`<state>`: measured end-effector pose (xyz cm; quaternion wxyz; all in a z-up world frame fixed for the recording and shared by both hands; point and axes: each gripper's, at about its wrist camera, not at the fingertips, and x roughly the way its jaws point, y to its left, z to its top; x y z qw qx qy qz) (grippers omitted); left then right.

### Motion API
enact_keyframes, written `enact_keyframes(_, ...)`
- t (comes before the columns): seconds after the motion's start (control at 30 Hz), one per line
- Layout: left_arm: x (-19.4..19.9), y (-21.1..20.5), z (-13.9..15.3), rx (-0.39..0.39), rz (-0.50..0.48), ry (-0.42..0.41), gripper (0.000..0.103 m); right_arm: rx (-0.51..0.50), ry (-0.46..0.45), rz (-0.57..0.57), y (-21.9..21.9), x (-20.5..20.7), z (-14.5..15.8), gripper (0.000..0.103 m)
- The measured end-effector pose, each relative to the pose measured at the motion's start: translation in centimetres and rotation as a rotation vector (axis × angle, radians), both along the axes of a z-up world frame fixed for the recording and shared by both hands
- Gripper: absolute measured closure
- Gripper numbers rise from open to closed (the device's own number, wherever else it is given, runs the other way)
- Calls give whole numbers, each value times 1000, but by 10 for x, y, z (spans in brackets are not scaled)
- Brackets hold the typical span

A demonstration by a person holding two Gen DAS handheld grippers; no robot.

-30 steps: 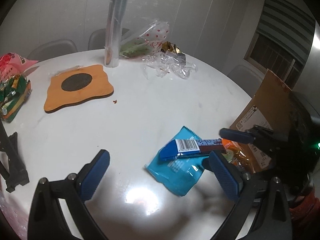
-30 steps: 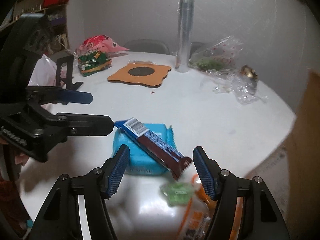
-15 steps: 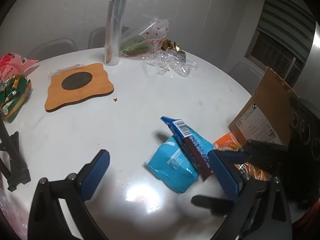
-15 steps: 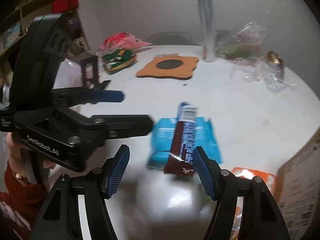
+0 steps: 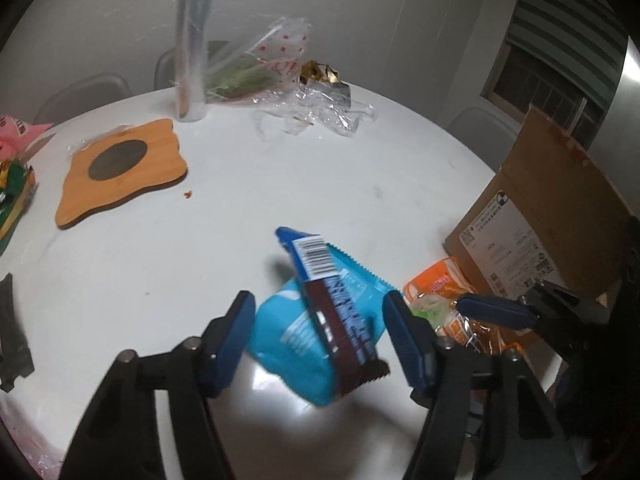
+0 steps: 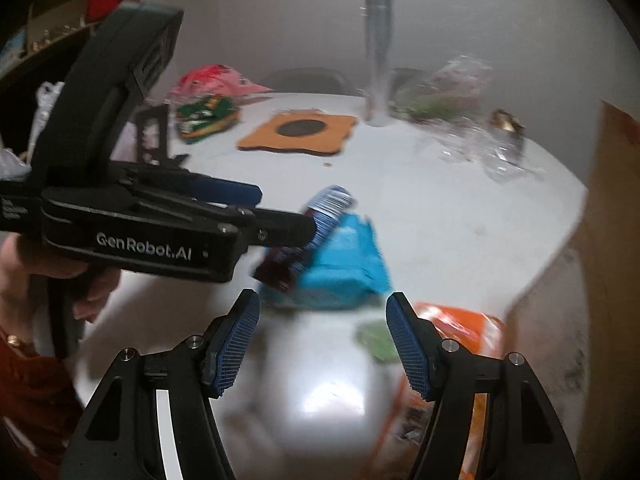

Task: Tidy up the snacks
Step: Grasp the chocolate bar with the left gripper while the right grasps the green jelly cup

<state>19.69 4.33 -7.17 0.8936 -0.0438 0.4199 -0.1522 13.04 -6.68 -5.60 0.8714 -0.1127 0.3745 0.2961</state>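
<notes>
A brown-and-blue chocolate bar (image 5: pixel 334 308) lies across a light blue snack pouch (image 5: pixel 298 340) on the white round table (image 5: pixel 280 184). My left gripper (image 5: pixel 320 340) is open, its fingers on either side of the bar and pouch. The bar (image 6: pixel 310 232) and pouch (image 6: pixel 344 268) also show blurred in the right wrist view. My right gripper (image 6: pixel 322 342) is open and empty, just short of the pouch. An orange snack bag (image 5: pixel 448 300) with a green packet lies beside a cardboard box (image 5: pixel 548 216).
A wooden trivet (image 5: pixel 120 168), a clear roll (image 5: pixel 192 40), crumpled plastic wrap (image 5: pixel 316 112) and a bag of greens (image 5: pixel 248 76) sit at the back. Green and pink snack bags (image 6: pixel 208 108) and a black stand (image 6: pixel 156 136) are at the left edge.
My left gripper has moved forward so its fingers now flank the bar and pouch. My right gripper has drawn back to the right, leaving the bar lying on the pouch.
</notes>
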Motion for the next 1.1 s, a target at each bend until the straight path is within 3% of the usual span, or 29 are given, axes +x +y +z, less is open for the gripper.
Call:
enact_keyframes(0.1,4,-5,-4,5,14,-2,46,-35,-16,-37,-5,1,-6,40)
enact_keyframes(0.23,3,1,-5,39,24,-3,63,-40,1,-58,-10,7,-12,40)
enact_keyframes(0.37,-1,11,-5,29,2,-3,74,-48,11,-83,-15,13,-17,40)
enact_keyframes(0.47,0,11,-5,34,-18,-8,76,-58,27,-103,-17,19,-24,40)
enact_keyframes(0.53,3,8,-5,54,-25,-18,85,-52,40,-103,-16,22,-27,40)
enact_keyframes(0.63,2,4,-4,69,-40,-24,86,-60,49,-103,-14,28,-32,42)
enact_keyframes(0.73,1,3,-5,81,-42,-31,86,-64,62,-94,-11,31,-36,60)
enact_keyframes(0.8,-1,5,-3,70,-40,-33,86,-69,67,-106,-12,33,-38,65)
enact_keyframes(1.1,-22,15,18,72,10,-101,86,-49,22,-95,-11,22,-30,66)
